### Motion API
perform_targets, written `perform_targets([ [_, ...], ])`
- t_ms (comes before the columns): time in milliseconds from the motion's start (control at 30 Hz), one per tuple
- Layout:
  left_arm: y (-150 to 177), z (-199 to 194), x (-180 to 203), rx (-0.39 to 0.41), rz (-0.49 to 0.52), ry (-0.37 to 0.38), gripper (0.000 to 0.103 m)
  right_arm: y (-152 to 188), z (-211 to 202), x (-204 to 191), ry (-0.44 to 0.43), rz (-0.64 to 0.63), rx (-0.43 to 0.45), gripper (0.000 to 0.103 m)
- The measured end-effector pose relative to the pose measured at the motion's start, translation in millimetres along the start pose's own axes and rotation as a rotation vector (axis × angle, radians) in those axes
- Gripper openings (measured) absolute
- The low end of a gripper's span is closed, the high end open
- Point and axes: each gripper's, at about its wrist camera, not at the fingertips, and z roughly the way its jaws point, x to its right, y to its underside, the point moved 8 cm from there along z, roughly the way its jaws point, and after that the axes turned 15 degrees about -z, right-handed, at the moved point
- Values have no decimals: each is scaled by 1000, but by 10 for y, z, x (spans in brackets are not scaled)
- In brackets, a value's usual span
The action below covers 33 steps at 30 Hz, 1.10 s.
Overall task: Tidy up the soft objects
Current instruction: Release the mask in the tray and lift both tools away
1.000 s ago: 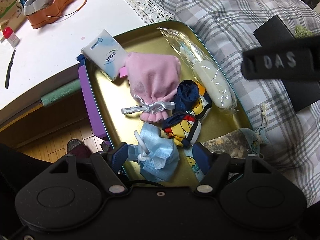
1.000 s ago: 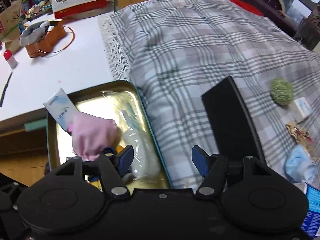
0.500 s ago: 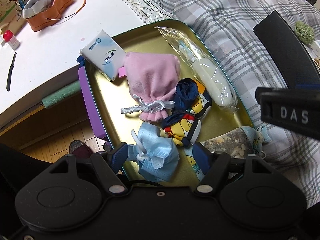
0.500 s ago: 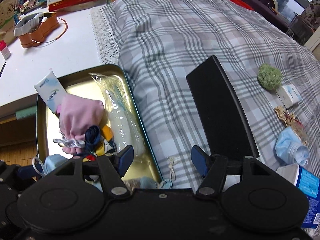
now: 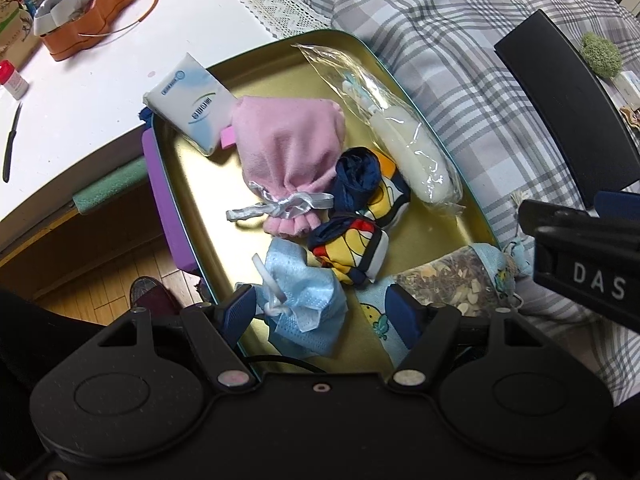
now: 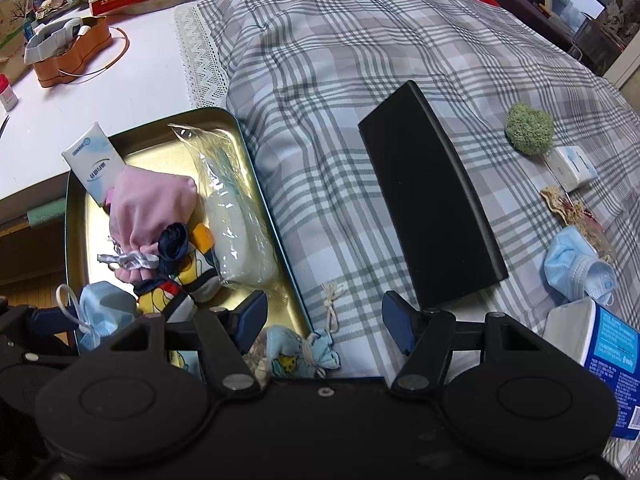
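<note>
Plaid bedspread (image 6: 360,60); gold tin tray (image 5: 192,168) holds crumpled blue mask (image 5: 308,300)

Gold tray (image 5: 192,184), teal-rimmed; pink pouch (image 5: 288,140), silver-ribboned; pale blue mask (image 5: 308,300); grey-blue plaid bedspread (image 6: 340,40); black case (image 6: 432,208); white surface (image 5: 80,92).

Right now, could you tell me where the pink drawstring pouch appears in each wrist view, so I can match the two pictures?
Left wrist view: the pink drawstring pouch lies near the picture's centre, in the middle of the gold tin tray.
Right wrist view: the pouch sits at the left, in the same tray.
Shared landmark: the white tissue pack touching the pouch's top, at the tray's far corner.
</note>
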Motion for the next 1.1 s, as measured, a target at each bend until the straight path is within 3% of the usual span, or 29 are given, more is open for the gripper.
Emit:
perform_targets([
  [633, 73, 2, 109, -19, 34, 4, 66, 280, -258, 340, 13, 69, 18, 62],
  [1100, 256, 31, 229, -9, 81, -53, 67, 503, -396, 696, 34, 155, 46, 62],
])
